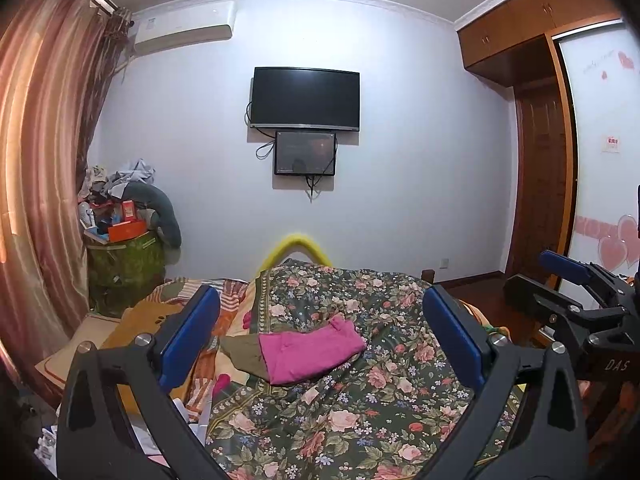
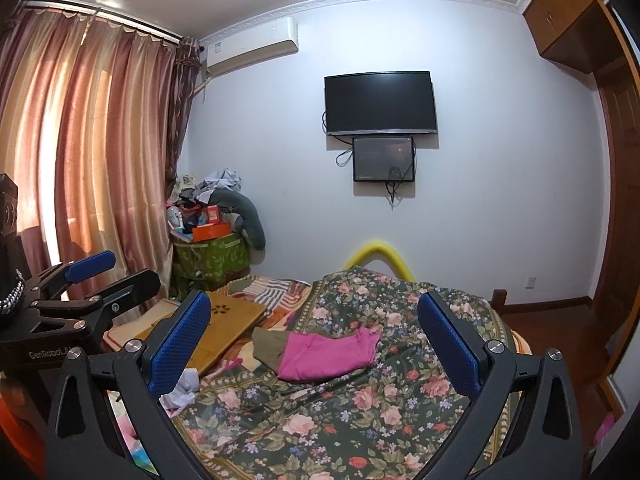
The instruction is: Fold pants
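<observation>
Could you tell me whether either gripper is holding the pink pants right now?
No, the pink pants lie folded on the floral bedspread, untouched by either open gripper.

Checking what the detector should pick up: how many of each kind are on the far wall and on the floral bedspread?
Screens on the wall: 2, the large TV and a smaller monitor
Air conditioner: 1
Pink folded pants on the bedspread: 1
Total: 4

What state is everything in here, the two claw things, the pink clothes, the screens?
Left gripper: open, empty.
Right gripper: open, empty.
Pink pants: folded, lying on the floral bedspread.
Large TV: dark.
Small screen: dim picture showing.
Curtains: drawn.
</observation>
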A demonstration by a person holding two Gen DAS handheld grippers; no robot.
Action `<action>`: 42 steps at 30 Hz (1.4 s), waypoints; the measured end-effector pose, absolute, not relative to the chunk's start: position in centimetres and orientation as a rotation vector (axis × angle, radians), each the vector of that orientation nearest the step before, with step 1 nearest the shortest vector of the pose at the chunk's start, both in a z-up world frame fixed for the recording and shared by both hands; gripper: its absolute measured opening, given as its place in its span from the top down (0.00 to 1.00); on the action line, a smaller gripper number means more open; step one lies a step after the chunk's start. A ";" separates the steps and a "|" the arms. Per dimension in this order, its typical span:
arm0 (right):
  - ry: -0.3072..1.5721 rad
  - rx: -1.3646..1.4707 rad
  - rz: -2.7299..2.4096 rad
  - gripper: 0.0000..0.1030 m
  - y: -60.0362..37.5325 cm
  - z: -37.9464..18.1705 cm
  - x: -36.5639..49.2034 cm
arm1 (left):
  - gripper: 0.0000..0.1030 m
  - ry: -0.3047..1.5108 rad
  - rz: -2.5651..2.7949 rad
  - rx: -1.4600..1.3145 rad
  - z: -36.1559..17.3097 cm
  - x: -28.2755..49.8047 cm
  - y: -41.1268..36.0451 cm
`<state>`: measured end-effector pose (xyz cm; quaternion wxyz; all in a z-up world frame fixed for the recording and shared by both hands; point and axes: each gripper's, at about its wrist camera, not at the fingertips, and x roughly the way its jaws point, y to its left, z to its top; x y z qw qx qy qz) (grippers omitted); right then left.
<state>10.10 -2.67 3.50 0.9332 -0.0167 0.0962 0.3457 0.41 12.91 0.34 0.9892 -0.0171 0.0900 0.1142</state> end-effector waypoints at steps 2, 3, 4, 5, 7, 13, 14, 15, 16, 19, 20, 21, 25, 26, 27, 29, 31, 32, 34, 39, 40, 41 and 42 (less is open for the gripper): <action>0.199 -0.034 0.706 0.00 -2.7 3.6 10.2 | 0.00 0.180 0.230 -0.032 0.4 0.4 12.9; 0.201 -0.034 0.706 0.00 -2.7 3.6 10.2 | 0.00 0.180 0.229 -0.032 0.3 0.5 13.0; 0.202 -0.034 0.705 0.00 -2.7 3.6 10.2 | 0.00 0.180 0.227 -0.032 0.3 0.5 13.0; 0.203 -0.035 0.706 0.00 -2.7 3.6 10.2 | 0.00 0.181 0.226 -0.033 0.3 0.5 13.0; 0.205 -0.037 0.705 0.00 -2.7 3.6 10.3 | 0.00 0.181 0.226 -0.033 0.3 0.5 13.0; 0.214 -0.033 0.705 0.00 -2.8 3.6 10.4 | 0.00 0.188 0.219 -0.034 0.2 0.7 13.1; 0.214 -0.033 0.704 0.00 -2.8 3.6 10.4 | 0.00 0.188 0.219 -0.033 0.2 0.7 13.1; 0.215 -0.033 0.703 0.00 -2.8 3.6 10.4 | 0.00 0.189 0.218 -0.034 0.2 0.7 13.1; 0.217 -0.033 0.702 0.00 -2.8 3.6 10.4 | 0.00 0.189 0.217 -0.034 0.2 0.7 13.1; 0.219 -0.029 0.703 0.00 -2.9 3.5 10.3 | 0.00 0.191 0.207 -0.038 0.1 0.8 13.2; 0.219 -0.028 0.702 0.00 -2.9 3.5 10.3 | 0.00 0.191 0.205 -0.038 0.1 0.8 13.2; 0.220 -0.030 0.704 0.00 -2.9 3.5 10.4 | 0.00 0.192 0.204 -0.038 0.1 0.8 13.2; 0.223 -0.029 0.702 0.00 -3.0 3.6 10.4 | 0.00 0.192 0.195 -0.041 0.1 0.9 13.3; 0.222 -0.028 0.702 0.00 -3.0 3.6 10.4 | 0.00 0.191 0.192 -0.042 0.1 0.9 13.3; 0.222 -0.028 0.702 0.00 -3.0 3.6 10.4 | 0.00 0.191 0.189 -0.043 0.1 0.9 13.3; 0.222 -0.027 0.701 0.00 -3.0 3.6 10.4 | 0.00 0.191 0.188 -0.041 0.1 0.9 13.2; 0.223 -0.027 0.702 0.00 -3.0 3.6 10.4 | 0.00 0.201 0.184 -0.036 0.1 1.0 13.2; 0.223 -0.026 0.702 0.00 -3.0 3.7 10.4 | 0.00 0.207 0.181 -0.034 0.1 1.1 13.2; 0.223 -0.028 0.701 0.00 -3.0 3.7 10.4 | 0.00 0.208 0.178 -0.037 0.0 1.1 13.2; 0.224 -0.027 0.701 0.00 -3.0 3.6 10.4 | 0.00 0.209 0.173 -0.038 -0.1 1.1 13.3; 0.225 -0.027 0.702 0.00 -3.0 3.6 10.4 | 0.00 0.208 0.172 -0.037 -0.1 1.1 13.3; 0.224 -0.027 0.702 0.00 -3.0 3.6 10.3 | 0.00 0.208 0.172 -0.036 -0.1 1.1 13.3; 0.224 -0.027 0.701 0.00 -3.0 3.6 10.3 | 0.00 0.208 0.172 -0.036 -0.1 1.0 13.3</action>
